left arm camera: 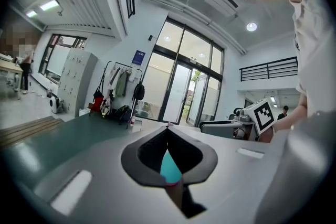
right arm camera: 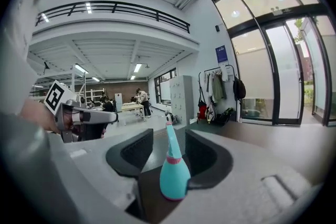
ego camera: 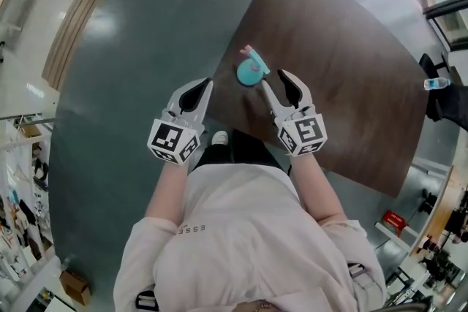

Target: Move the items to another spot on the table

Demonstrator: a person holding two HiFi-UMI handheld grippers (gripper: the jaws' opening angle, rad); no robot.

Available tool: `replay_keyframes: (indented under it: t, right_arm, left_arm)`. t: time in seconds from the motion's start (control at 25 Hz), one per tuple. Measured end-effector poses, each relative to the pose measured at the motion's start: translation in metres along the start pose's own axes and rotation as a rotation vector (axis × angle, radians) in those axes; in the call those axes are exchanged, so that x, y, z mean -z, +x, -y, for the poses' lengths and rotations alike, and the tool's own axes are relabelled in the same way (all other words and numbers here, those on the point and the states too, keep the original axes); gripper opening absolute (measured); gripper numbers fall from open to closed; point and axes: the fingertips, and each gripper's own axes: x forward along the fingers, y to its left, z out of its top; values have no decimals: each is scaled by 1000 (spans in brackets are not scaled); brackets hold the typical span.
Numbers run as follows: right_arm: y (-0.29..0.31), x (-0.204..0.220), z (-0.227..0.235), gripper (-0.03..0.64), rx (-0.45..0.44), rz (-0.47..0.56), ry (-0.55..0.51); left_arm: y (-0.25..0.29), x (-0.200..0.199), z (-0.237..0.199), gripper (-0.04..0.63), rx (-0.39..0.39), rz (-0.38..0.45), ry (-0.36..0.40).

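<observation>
A teal squeeze bulb (ego camera: 249, 72) with a pink collar and a long nozzle stands upright on the dark brown table (ego camera: 344, 84), close to its near left edge. My right gripper (ego camera: 273, 78) is open just short of it. In the right gripper view the bulb (right arm camera: 174, 176) stands in the gap of that gripper (right arm camera: 169, 131), and neither pad presses on it. My left gripper (ego camera: 207, 82) hangs over the green floor just left of the table edge, its tips together. In the left gripper view the gripper (left arm camera: 167, 127) frames a sliver of the bulb (left arm camera: 169, 165) beyond its jaws.
A clear water bottle (ego camera: 436, 83) stands at the table's far right edge. Green floor (ego camera: 146, 47) lies left of the table, with a wooden strip (ego camera: 80, 11) further left. A cardboard box (ego camera: 75, 285) and a red object (ego camera: 395, 219) sit on the floor.
</observation>
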Motion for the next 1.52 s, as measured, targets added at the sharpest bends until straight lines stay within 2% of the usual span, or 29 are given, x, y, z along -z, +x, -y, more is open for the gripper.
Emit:
replay_keyframes:
  t: [0.08,0.2,0.44,0.68,0.76,0.84,0.88,1.24,1.52]
  right_arm:
    - [18,3,-6,215,-45,-10,-1]
    - [40,14,-15,249,-103,-43,-6]
    - [67,41,-22,261,-186,-113,7]
    - [83,56,-27,259,-223,-106,-13]
    - [85,59,-28,256,-222,-105,-35]
    - [86,60,-27,196,-208,-100,-58]
    - [86,60,-26,189,-203,-99,-63]
    - [82,57,-26,175,-168,-113,-60]
    - [63,27,-42,166,-94,-55,-3]
  left_arm:
    - [-3,0,-13,8,-41,3,-8]
    - [-6,4,-31,8,-89,11,-28]
    - [-2,18,-48,8,-131,-2,-61]
    - [2,40,-55,8,-128,-27,-78]
    - [1,44,-57,8,-131,-32,-79]
    - [-2,46,-60,8,-134,-33,-81]
    - [-4,47,-60,8,-133,-34,-80]
    - [-14,34,-65,8,-106,-30,-65]
    - [-27,14,-64,8,-11,-21,-58]
